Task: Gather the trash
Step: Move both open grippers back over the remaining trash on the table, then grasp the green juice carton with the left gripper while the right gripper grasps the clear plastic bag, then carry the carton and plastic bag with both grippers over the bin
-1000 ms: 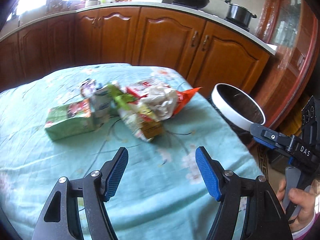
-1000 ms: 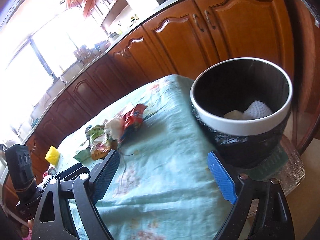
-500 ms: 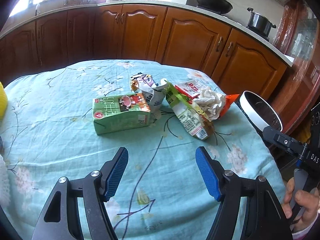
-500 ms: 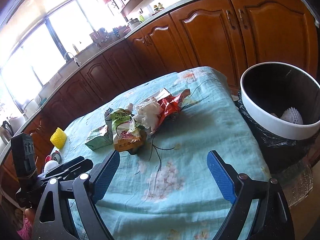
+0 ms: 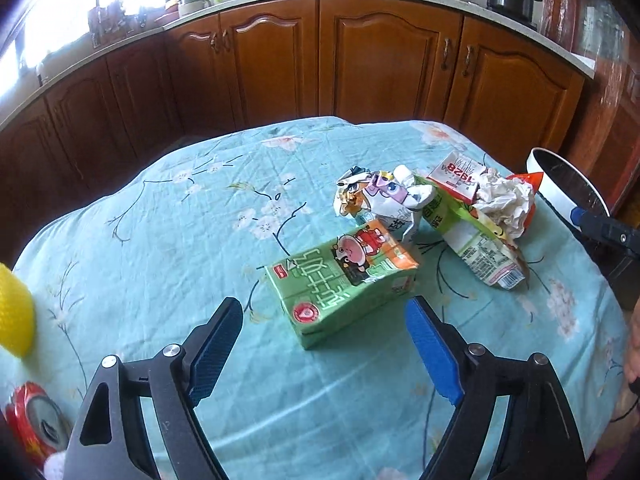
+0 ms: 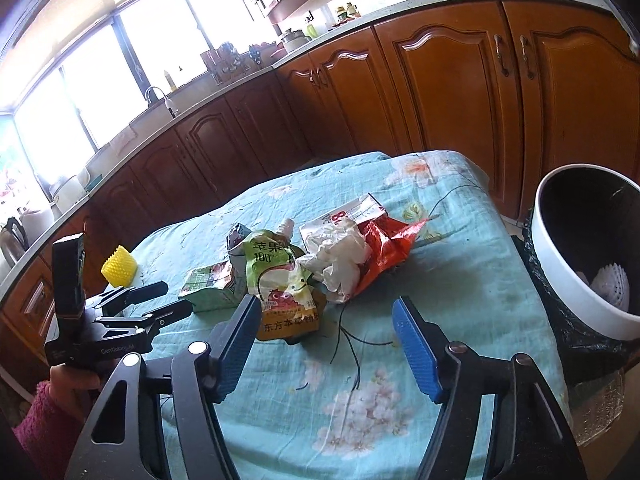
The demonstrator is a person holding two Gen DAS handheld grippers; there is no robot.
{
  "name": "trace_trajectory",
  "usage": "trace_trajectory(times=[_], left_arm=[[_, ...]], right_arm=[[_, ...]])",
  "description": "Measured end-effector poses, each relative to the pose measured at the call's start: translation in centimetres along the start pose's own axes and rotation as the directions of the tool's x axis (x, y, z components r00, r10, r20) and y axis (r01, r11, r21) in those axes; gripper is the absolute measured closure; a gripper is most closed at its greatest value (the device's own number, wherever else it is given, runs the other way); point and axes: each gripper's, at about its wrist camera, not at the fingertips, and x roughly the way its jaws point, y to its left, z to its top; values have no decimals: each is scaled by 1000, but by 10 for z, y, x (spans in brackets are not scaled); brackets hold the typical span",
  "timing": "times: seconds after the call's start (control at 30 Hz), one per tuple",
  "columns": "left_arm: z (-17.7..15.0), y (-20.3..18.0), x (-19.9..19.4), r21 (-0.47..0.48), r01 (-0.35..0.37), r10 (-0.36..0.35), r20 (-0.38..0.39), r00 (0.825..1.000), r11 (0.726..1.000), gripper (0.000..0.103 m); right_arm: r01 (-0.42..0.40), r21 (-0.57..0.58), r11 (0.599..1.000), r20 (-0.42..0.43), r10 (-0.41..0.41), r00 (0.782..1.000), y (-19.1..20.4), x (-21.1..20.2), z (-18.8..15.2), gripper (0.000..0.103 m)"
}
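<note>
The green rectangular drink carton (image 5: 340,280) lies on its side low in the centre of the left wrist view, and it has grown much larger there than a moment ago: the left gripper (image 5: 324,344) has swung away from the bin side and closed in, its blue pads spread wide and empty, the carton sitting just ahead of the gap between them. I'd judge that carton is about to be the next pickup. Right of it is the rest of the litter heap: a crushed white printed carton (image 5: 384,204), a glossy green juice pouch (image 6: 284,280), a wad of soft crumpled white tissue (image 6: 340,256) and a crinkly red foil wrapper (image 6: 384,252), all touching one another on the thin teal floral tablecloth (image 5: 160,248). The right gripper (image 6: 326,344) has likewise turned from the bin toward the heap, jaws wide apart and holding nothing. The white-rimmed round bin with a black liner (image 6: 560,264) stands at the right edge of the frame, beside the table, some white trash already inside.
</note>
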Motion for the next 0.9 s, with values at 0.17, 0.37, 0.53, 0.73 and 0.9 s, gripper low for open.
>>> trace_trajectory(times=[0.17,0.37,0.53,0.73,0.9], left_arm=[[17,14,29,72,26,-23,-49,999,997,18],[21,-5,55,157,39,-26,-78,997,987,19],[15,-31,54,229,20,-8,-51,999,973,39],[10,-39,34,104,53,-49,-37,998,993,48],[-2,-51,8,-22,118,-117,11,993,993,50]], right_arm=[[18,-34,999,-9,-18,1000,4,21,14,34],[45,-52,998,-63,-48,997,-1,56,16,47],[39,-47,998,-72,-43,997,-4,56,11,73],[6,-22,1000,-34,-6,999,-7,29,4,78],[-13,15,1000,-8,13,1000,-16,4,-3,78]])
